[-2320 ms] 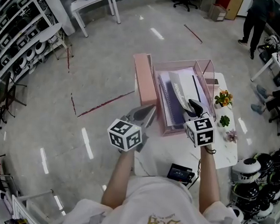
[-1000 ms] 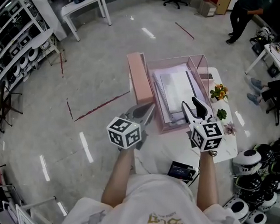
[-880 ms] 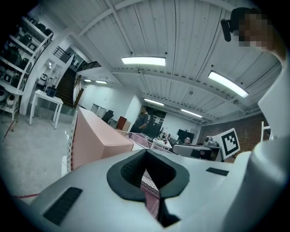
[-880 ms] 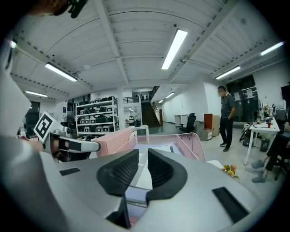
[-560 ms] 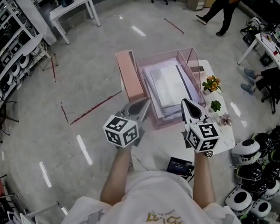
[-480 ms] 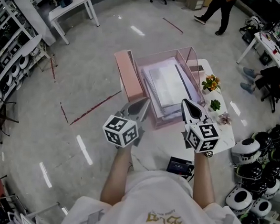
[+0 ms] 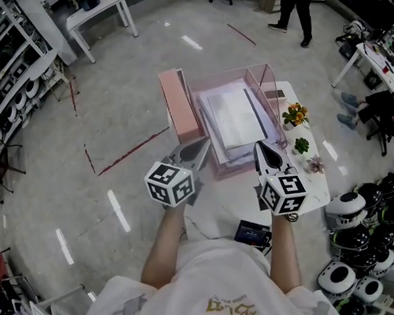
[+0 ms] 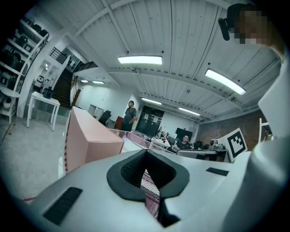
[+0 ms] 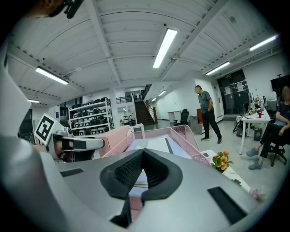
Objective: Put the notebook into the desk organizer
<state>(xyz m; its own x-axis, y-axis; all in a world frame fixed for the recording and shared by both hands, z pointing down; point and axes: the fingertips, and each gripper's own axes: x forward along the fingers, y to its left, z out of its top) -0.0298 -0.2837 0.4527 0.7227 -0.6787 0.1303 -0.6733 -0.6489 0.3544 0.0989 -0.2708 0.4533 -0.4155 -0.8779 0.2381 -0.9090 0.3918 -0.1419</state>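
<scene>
The notebook (image 7: 237, 116), white with a dark spine edge, lies flat inside the pink mesh desk organizer (image 7: 274, 91) on top of other papers. The organizer's solid pink side panel (image 7: 177, 106) stands at its left. My right gripper (image 7: 261, 150) hovers just in front of the organizer's near edge, shut with nothing between its pads. My left gripper (image 7: 197, 150) is level with it at the near left corner, also shut and empty. The right gripper view looks over its closed jaws (image 9: 142, 152) at the notebook (image 9: 154, 146) in the tray (image 9: 192, 141). The left gripper (image 8: 145, 153) faces the pink panel (image 8: 88, 140).
The organizer stands on a small white table (image 7: 309, 191) that also carries orange flowers (image 7: 295, 115), a small green plant (image 7: 301, 146) and a black device (image 7: 253, 235). Helmets (image 7: 357, 228) are piled at the right. A person (image 7: 295, 9) walks far behind.
The right gripper let go of the tilted notebook, which now lies flat in the organizer. That gripper drew back toward me and its jaws closed. The left gripper hardly moved.
</scene>
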